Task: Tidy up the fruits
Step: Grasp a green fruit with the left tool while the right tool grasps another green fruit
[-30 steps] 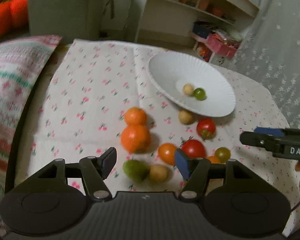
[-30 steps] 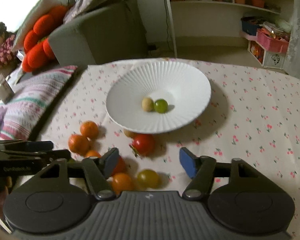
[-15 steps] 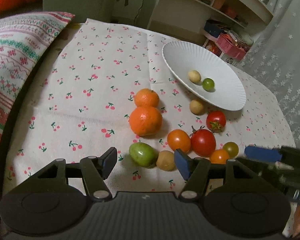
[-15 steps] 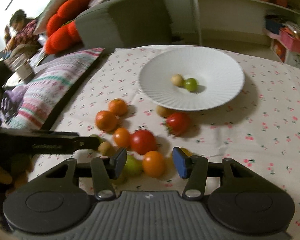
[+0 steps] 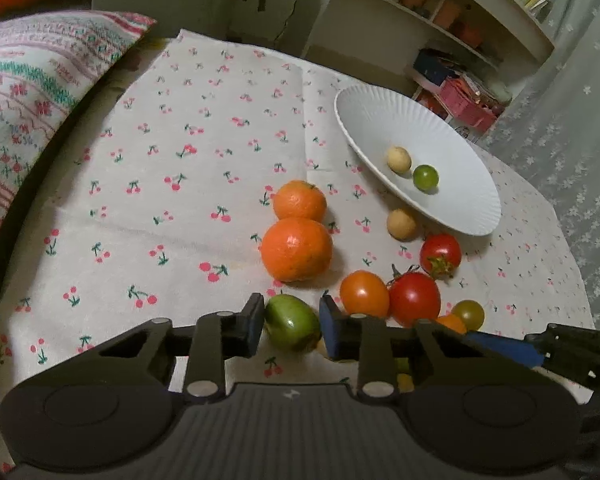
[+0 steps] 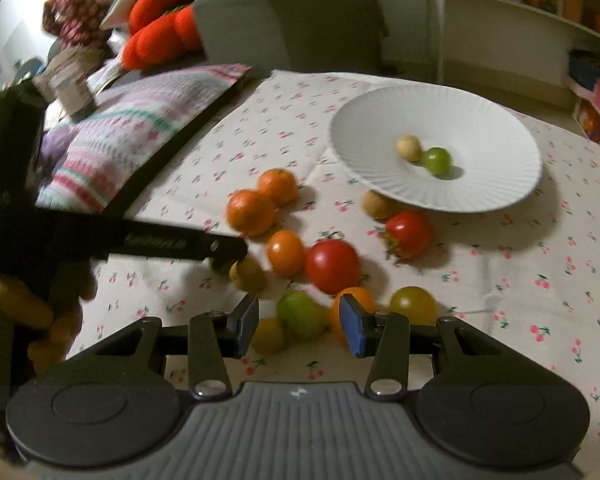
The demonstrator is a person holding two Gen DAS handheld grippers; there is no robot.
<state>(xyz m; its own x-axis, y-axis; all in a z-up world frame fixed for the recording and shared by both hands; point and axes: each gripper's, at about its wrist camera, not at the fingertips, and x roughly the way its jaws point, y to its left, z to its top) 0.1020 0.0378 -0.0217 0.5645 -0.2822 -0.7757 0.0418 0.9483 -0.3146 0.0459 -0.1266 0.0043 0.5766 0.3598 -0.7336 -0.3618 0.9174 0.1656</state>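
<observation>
While the left tool (image 5: 291, 326) has just closed to pinch the green tomato (image 5: 292, 322) on the cherry-print table (image 5: 160, 200), a smooth round skin could squirt out sideways. Closing around a smaller green fruit (image 6: 300, 314) without gripping it yet, the right tool (image 6: 298, 326) may knock the crowded orange tomato (image 6: 354, 304) rolling, far from the white plate (image 5: 472, 216).
</observation>
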